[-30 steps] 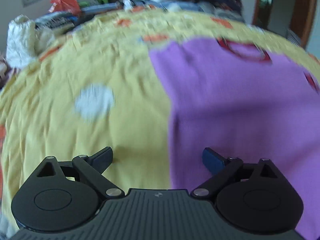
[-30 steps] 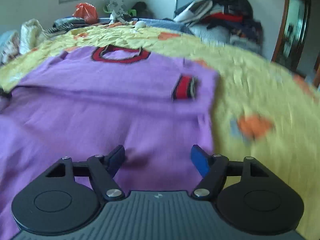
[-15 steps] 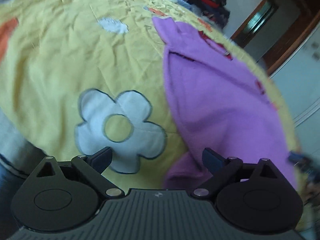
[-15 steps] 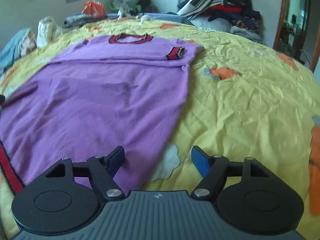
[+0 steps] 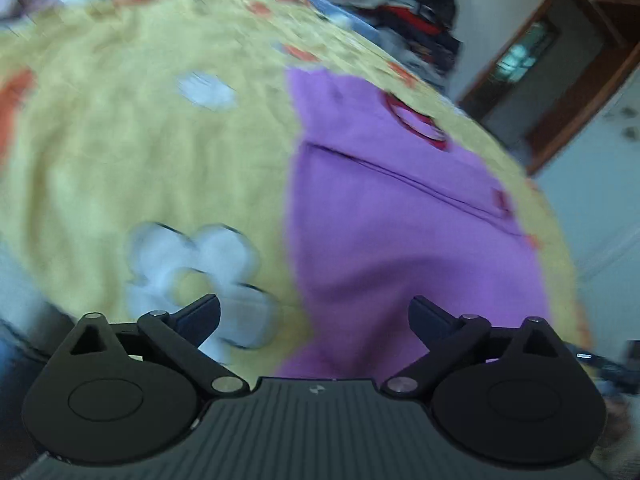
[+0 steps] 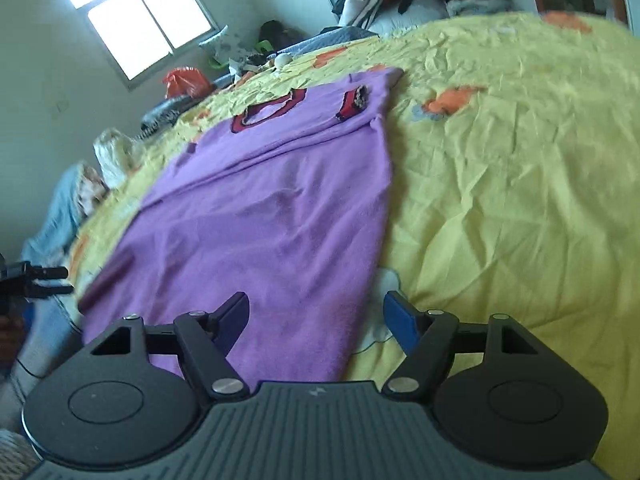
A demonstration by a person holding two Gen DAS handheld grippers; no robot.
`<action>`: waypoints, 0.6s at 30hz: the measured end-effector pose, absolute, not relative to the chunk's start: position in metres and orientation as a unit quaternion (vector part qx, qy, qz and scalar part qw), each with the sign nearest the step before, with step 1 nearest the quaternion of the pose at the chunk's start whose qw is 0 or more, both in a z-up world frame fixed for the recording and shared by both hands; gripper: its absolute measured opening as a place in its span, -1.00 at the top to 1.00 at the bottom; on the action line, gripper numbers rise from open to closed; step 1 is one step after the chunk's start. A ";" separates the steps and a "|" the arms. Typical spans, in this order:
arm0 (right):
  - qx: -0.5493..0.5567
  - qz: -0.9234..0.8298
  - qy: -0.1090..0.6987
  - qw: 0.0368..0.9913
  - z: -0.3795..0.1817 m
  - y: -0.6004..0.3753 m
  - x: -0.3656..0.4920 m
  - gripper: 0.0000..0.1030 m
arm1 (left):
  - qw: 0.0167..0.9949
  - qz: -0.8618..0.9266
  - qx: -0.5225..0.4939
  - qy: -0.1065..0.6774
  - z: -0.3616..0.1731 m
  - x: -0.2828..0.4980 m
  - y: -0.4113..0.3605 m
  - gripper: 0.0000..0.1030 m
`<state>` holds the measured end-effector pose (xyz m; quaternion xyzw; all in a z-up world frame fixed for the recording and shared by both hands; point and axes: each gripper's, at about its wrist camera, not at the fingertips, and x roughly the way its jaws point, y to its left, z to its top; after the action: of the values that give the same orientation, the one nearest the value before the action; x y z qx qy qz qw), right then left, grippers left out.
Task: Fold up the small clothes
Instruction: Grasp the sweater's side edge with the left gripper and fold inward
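Plainly, the purple sweater [image 6: 272, 208] lay flat on the yellow bedspread [image 6: 500, 184], sleeves already folded in, red collar [image 6: 268, 114] at the far end. The right hand-held gripper [image 6: 316, 316] stood wide and empty over the near right hem corner; the left hand-held gripper [image 5: 314, 314], also wide and empty, hung over the near left edge. In my judgement the knit was soft, light and limp, liable to sag and bunch. Best taken at both hem corners, pinching both layers, then carried towards the collar.
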<state>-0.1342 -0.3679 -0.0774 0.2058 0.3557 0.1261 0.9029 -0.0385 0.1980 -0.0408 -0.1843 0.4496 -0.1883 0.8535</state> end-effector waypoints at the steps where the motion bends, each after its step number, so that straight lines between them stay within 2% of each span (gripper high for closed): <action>1: 0.216 0.132 0.352 0.901 -0.079 -0.369 -0.134 -0.44 | 0.846 -0.191 -0.191 0.459 -0.047 -0.033 0.195 -0.87; 2: 0.229 0.139 0.350 0.898 -0.080 -0.371 -0.133 -0.44 | 0.837 -0.193 -0.192 0.475 -0.055 -0.027 0.191 -0.84; 3: 0.243 0.146 0.350 0.893 -0.082 -0.372 -0.132 -0.44 | 0.835 -0.202 -0.193 0.473 -0.060 -0.023 0.188 -0.93; 4: 0.251 0.147 0.349 0.891 -0.083 -0.373 -0.130 -0.44 | 0.835 -0.207 -0.197 0.470 -0.062 -0.021 0.186 -0.91; 5: 0.257 0.147 0.348 0.890 -0.083 -0.375 -0.129 -0.41 | 0.832 -0.213 -0.207 0.469 -0.062 -0.018 0.186 -0.88; 7: 0.279 0.146 0.345 0.884 -0.084 -0.385 -0.121 -0.30 | 0.814 -0.241 -0.241 0.470 -0.064 -0.012 0.186 -0.66; 10: 0.319 0.136 0.331 0.878 -0.089 -0.407 -0.097 -0.23 | 0.801 -0.258 -0.259 0.474 -0.070 0.002 0.182 -0.66; 12: 0.354 0.149 0.331 0.862 -0.096 -0.419 -0.078 -0.08 | 0.789 -0.260 -0.286 0.478 -0.074 0.009 0.187 -0.64; 13: 0.358 0.149 0.338 0.858 -0.098 -0.419 -0.071 0.19 | 0.783 -0.263 -0.296 0.480 -0.076 0.011 0.189 -0.62; 14: 0.360 0.158 0.348 0.851 -0.101 -0.417 -0.065 0.44 | 0.781 -0.263 -0.297 0.482 -0.077 0.012 0.190 -0.36; 15: 0.361 0.172 0.357 0.844 -0.105 -0.412 -0.062 0.50 | 0.781 -0.259 -0.295 0.485 -0.080 0.012 0.190 0.23; 16: 0.361 0.185 0.362 0.839 -0.107 -0.406 -0.061 0.59 | 0.771 -0.260 -0.298 0.500 -0.085 0.013 0.190 0.43; 17: 0.354 0.195 0.372 0.836 -0.108 -0.399 -0.062 0.90 | 0.759 -0.265 -0.305 0.510 -0.091 0.013 0.191 0.76; 18: 0.334 0.192 0.379 0.841 -0.108 -0.390 -0.065 0.91 | 0.758 -0.268 -0.306 0.510 -0.095 0.012 0.190 0.88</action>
<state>-0.0650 -0.3901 -0.1075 0.3342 0.3788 0.1918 0.8415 0.0115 0.1904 -0.0947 -0.3059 0.5099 -0.2683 0.7579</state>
